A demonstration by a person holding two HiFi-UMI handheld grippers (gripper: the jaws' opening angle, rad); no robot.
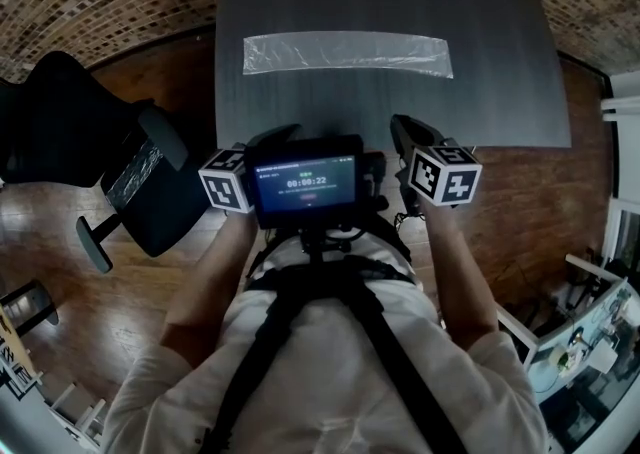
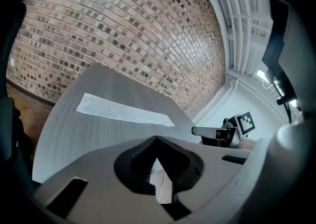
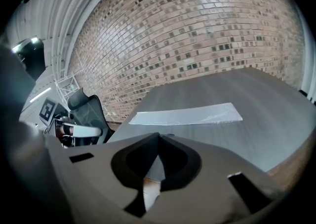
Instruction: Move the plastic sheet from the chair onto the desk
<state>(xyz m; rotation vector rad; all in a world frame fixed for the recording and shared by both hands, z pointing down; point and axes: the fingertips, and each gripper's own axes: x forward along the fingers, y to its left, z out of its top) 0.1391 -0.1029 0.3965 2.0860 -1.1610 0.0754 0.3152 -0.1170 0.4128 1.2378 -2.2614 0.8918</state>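
A long clear plastic sheet lies flat across the far half of the dark grey desk; the same plastic sheet shows ahead in both gripper views. A second shiny plastic sheet rests on the seat of the black office chair to the left of the desk. My left gripper and right gripper hover side by side at the desk's near edge, both shut with nothing between their jaws, well short of the sheet on the desk.
A small screen is mounted in front of the person's chest between the grippers. A brick wall runs behind the desk. Wooden floor surrounds the chair. White shelving with clutter stands at the lower right.
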